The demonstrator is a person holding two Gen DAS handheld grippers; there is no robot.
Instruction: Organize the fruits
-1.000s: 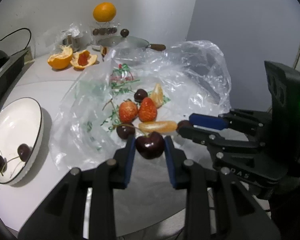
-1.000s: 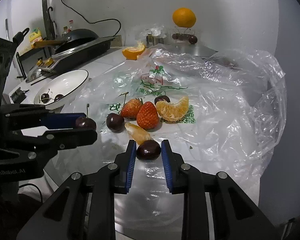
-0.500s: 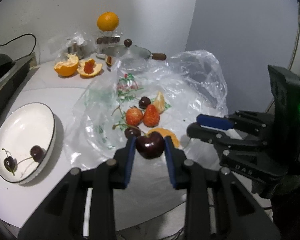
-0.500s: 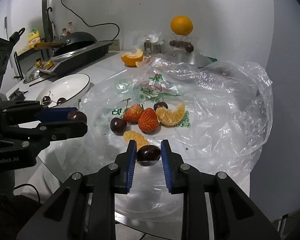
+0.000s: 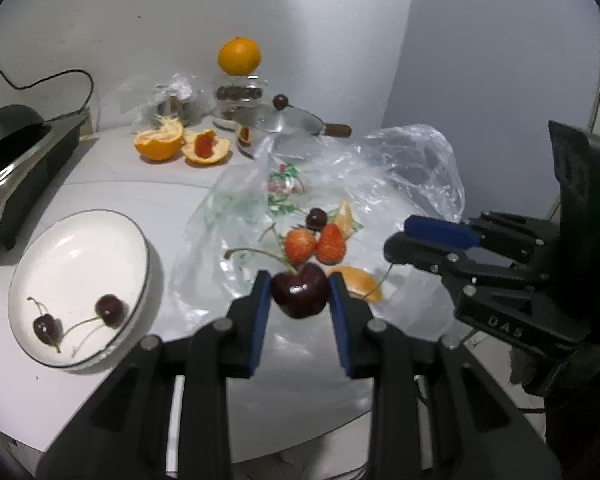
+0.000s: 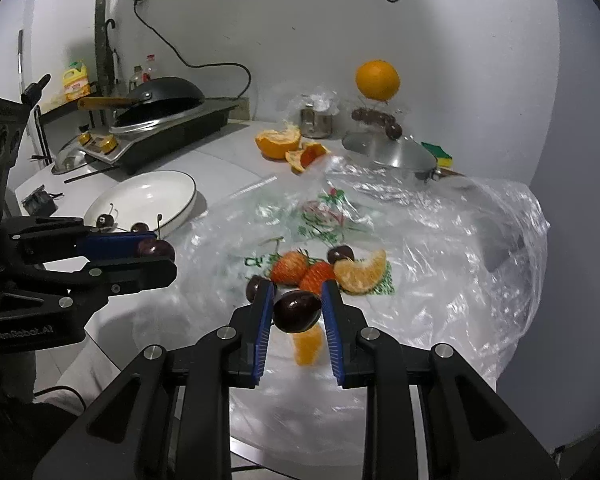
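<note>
My left gripper [image 5: 299, 295] is shut on a dark stemmed cherry [image 5: 300, 294], held above the table between the white plate [image 5: 80, 240] and the plastic bag [image 5: 400, 168]. The plate holds two cherries [image 5: 110, 310]. My right gripper [image 6: 296, 311] is shut on another dark cherry [image 6: 297, 312], lifted above the bag [image 6: 440, 248]. On the bag lie two strawberries [image 6: 300, 272], a cherry [image 6: 340, 255], another cherry [image 6: 254, 287] and orange segments [image 6: 360, 270]. The left gripper also shows in the right wrist view [image 6: 156, 254], and the right gripper in the left wrist view [image 5: 400, 240].
A whole orange [image 5: 239, 56] sits on a glass jar at the back. Peeled orange halves [image 5: 180, 146], a pot lid [image 5: 276, 120] and a steel cup [image 6: 316, 122] stand near the wall. A cooker with a black pan [image 6: 160, 108] is at the left.
Both grippers have risen and pulled back from the bag, each carrying its cherry. The fruit on the bag now looks farther away, and the plate shows closer to the left gripper.
</note>
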